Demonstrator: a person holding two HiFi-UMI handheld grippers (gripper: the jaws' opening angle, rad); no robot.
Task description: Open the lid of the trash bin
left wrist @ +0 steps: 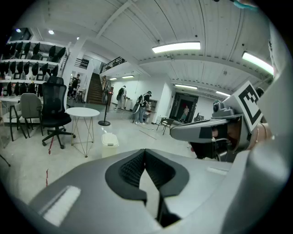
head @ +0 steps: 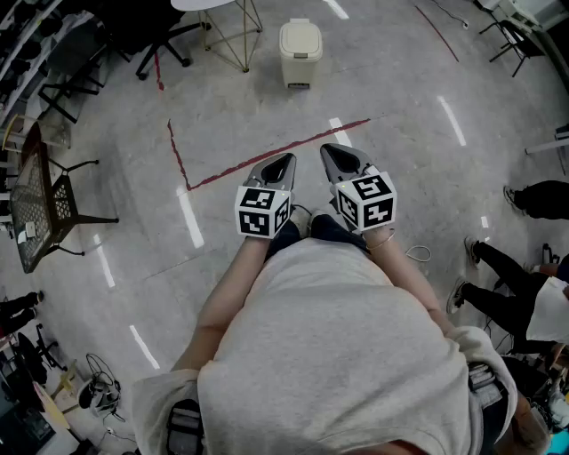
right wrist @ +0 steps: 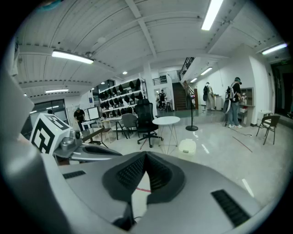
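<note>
The cream trash bin (head: pixel 300 51) stands on the floor far ahead of me, with its lid down. In the left gripper view the bin (left wrist: pixel 110 143) is small and left of centre; in the right gripper view the bin (right wrist: pixel 187 146) sits right of the jaws. My left gripper (head: pixel 283 163) and right gripper (head: pixel 332 156) are held side by side at waist height, well short of the bin. Both are shut with nothing between the jaws. The left jaw tips meet at the left gripper (left wrist: pixel 145 151), and the right ones at the right gripper (right wrist: pixel 146 155).
A white round table (head: pixel 216 4) on thin legs stands just left of the bin, with an office chair (head: pixel 158 40) beside it. A dark mesh table (head: pixel 34 203) is at the far left. Red tape (head: pixel 267 155) crosses the floor. People's legs (head: pixel 533 200) show at the right.
</note>
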